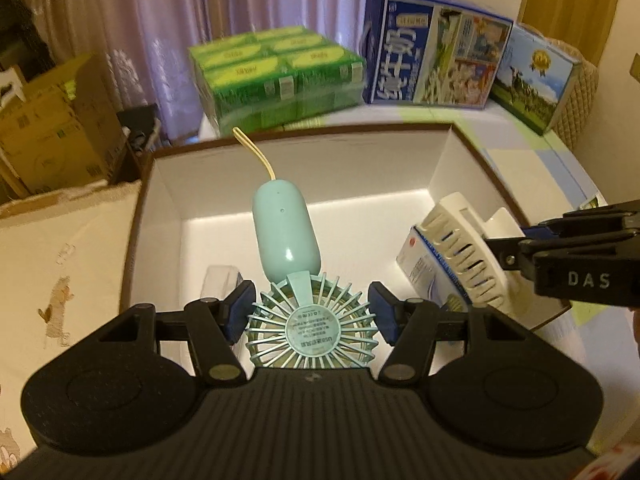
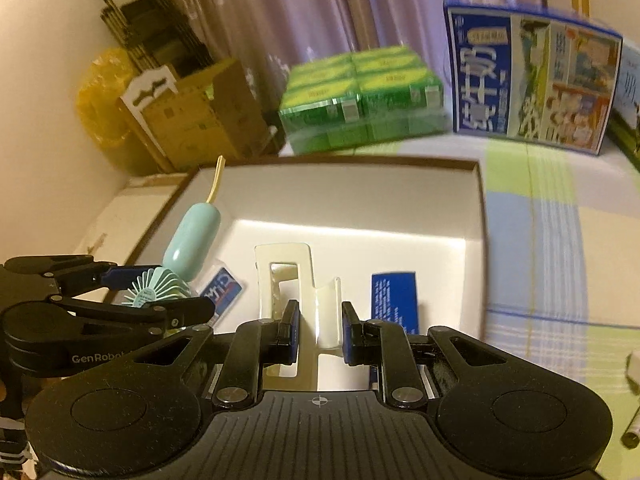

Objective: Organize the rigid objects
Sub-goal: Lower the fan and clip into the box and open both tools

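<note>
Two grippers hang over the white-lined cardboard box (image 1: 444, 160): left gripper (image 1: 312, 312) pinches the mint handheld fan (image 1: 286, 236), right gripper (image 2: 319, 330) pinches the cream plastic clip (image 2: 285, 256); green cartons (image 1: 276, 68) stand behind.

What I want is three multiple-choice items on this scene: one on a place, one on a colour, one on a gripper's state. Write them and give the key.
1. The green pack lies:
A) on the floor
B) beyond the white box, beside the blue carton
C) on a chair

2. The fan is:
A) red
B) pale teal
C) black

3. The right gripper is:
A) open and empty
B) shut on the fan
C) shut on the white clip

Key: B, it sits past the box's far wall; B, handle and grille are both teal; C, both pads press on the clip.
</note>
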`<state>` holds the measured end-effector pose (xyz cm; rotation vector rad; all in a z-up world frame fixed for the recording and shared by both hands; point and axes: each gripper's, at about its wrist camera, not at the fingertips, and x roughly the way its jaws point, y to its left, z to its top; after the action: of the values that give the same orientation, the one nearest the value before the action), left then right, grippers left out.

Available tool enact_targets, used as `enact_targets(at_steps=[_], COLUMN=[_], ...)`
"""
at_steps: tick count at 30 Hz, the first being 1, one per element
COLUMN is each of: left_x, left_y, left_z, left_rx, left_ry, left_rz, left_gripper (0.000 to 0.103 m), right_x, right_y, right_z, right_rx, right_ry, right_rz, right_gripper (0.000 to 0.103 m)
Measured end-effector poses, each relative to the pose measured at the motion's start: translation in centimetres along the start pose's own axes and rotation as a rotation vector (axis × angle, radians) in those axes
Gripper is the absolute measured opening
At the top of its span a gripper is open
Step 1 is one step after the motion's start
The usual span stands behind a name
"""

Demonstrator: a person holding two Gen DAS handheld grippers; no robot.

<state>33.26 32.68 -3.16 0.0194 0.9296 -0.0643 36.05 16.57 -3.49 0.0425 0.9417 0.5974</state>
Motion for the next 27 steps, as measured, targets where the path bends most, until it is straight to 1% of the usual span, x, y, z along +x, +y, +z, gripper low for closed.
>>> enact_targets(at_steps=[3, 8, 12, 13, 14, 15, 16, 18, 19, 20, 23, 25, 26, 27], left_x=[1.7, 4.0, 5.5, 5.8, 6.1, 6.4, 6.5, 6.6, 6.5, 6.4, 6.2, 5.9, 5.8, 5.7], left_y=[0.7, 1.5, 2.1, 2.2, 2.3, 2.4, 2.6, 2.7, 2.8, 2.9, 3.3, 3.6, 3.8, 4.0], left_z=[-0.1, -0.4, -0.3, -0.3, -0.2, -0.1, 0.0, 0.0, -0.1, -0.1, -0.2, -0.2, -0.2, -0.3], left_rx=[-0.001, 0.006, 0.015, 0.02, 0.022, 0.023, 0.021, 0.024, 0.023, 0.023, 0.008, -0.013, -0.023, -0.03], left_ry=[0.049, 0.108, 0.135, 0.138, 0.143, 0.153, 0.16, 0.166, 0.162, 0.161, 0.162, 0.162, 0.163, 0.163], left_rz=[-0.03, -0.058, -0.069, -0.072, -0.075, -0.079, -0.083, -0.089, -0.081, -0.078, -0.064, -0.062, -0.061, -0.061], left_gripper=[0.058, 0.058, 0.056, 0.047, 0.022, 0.022, 0.024, 0.037, 0.04, 0.046, 0.047, 0.049, 0.05, 0.05], right_x=[1.6, 3.6, 4.6, 4.8, 5.0, 5.2, 5.4, 5.7, 5.9, 6.0, 6.5, 6.8, 6.9, 6.9], right_y=[0.0, 0.0, -0.1, 0.0, 0.1, 0.1, 0.1, 0.1, 0.0, 0.1, 0.1, 0.2, 0.3, 0.4], right_z=[-0.2, -0.3, -0.3, -0.3, -0.3, -0.3, -0.3, -0.2, -0.3, -0.2, -0.2, -0.1, -0.1, -0.1], right_rx=[0.014, 0.025, 0.027, 0.026, 0.027, 0.027, 0.029, 0.037, 0.044, 0.048, 0.054, 0.056, 0.052, 0.045], right_ry=[0.027, 0.064, 0.084, 0.088, 0.093, 0.096, 0.101, 0.113, 0.119, 0.122, 0.132, 0.143, 0.143, 0.139], right_rz=[-0.02, -0.055, -0.071, -0.074, -0.075, -0.077, -0.077, -0.071, -0.071, -0.074, -0.077, -0.087, -0.093, -0.095], right_gripper=[0.017, 0.017, 0.017, 0.017, 0.017, 0.017, 0.017, 0.017, 0.017, 0.017, 0.017, 0.021, 0.028, 0.042])
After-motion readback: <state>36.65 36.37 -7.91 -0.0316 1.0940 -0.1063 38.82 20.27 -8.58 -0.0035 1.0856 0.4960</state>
